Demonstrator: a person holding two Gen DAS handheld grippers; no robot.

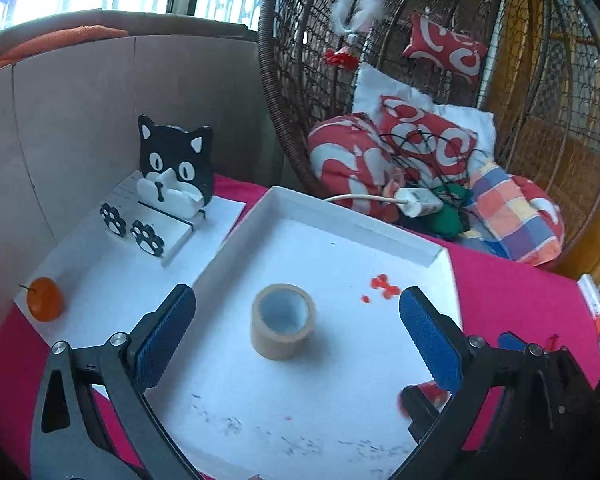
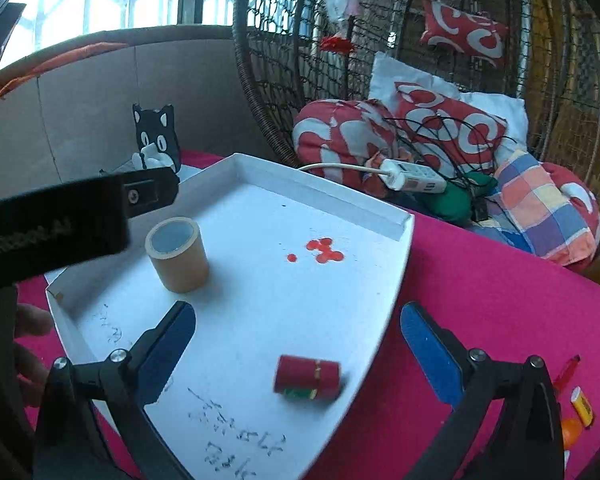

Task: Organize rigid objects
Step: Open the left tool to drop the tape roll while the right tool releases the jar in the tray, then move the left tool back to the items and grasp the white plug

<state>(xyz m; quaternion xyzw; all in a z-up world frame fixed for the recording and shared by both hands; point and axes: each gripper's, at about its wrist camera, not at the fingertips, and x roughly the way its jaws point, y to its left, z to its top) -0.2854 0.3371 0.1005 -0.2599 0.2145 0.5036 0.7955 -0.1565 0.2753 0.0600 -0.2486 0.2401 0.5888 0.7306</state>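
A roll of brown tape stands on end in the white tray. My left gripper is open just above it, a blue pad on either side and neither touching the roll. In the right wrist view a small red can lies on its side near the tray's front edge, slightly blurred. My right gripper is open above it, holding nothing. The tape roll stands further back on the left. A bit of the red can peeks out behind the left gripper's right finger.
A black-and-white cat stand and an orange fruit sit on a white board left of the tray. Red spots mark the tray floor. A wicker chair with cushions and a power strip lies behind. Small items lie on the pink cloth.
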